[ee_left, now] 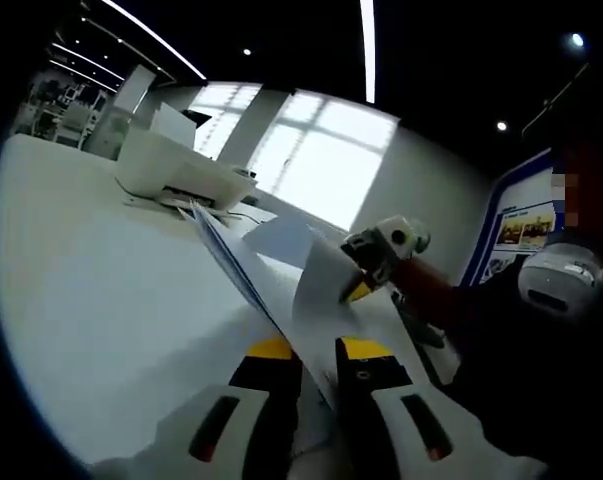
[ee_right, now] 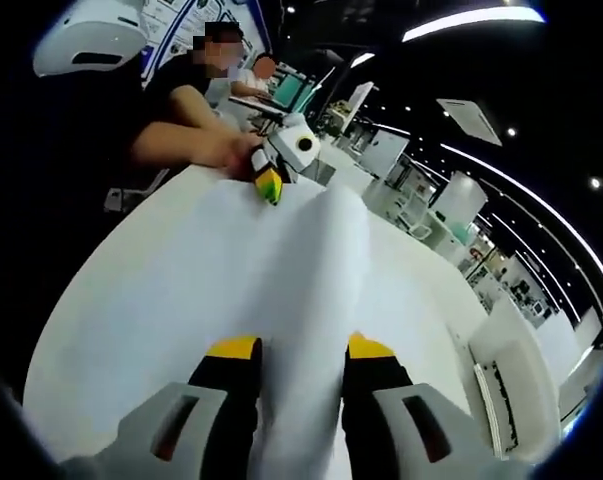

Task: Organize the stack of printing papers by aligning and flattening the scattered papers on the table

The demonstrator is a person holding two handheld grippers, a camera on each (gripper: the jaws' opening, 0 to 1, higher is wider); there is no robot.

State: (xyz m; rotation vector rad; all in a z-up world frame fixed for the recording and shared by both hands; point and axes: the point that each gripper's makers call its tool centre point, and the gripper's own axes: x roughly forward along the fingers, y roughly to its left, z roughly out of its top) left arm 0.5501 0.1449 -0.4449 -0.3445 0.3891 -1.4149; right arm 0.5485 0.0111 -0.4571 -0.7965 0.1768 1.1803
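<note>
Paper (ee_left: 316,290) is pinched at opposite edges by both claws, left claw (ee_left: 318,352) and right claw (ee_right: 301,352) each closed on the raised sheets above the white surface (ee_left: 101,280); judged from here, lift evenly, tap the edges square, then lower flat; the printer (ee_left: 176,170) sits beyond, well apart.

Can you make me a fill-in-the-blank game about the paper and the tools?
1. Each tool is shut on the ____, left tool and right tool.
2. The table is the colour ____.
3. The tips of both tools are coloured ____.
4. On the table behind the paper sits a white ____.

Missing words: paper; white; yellow; printer.
</note>
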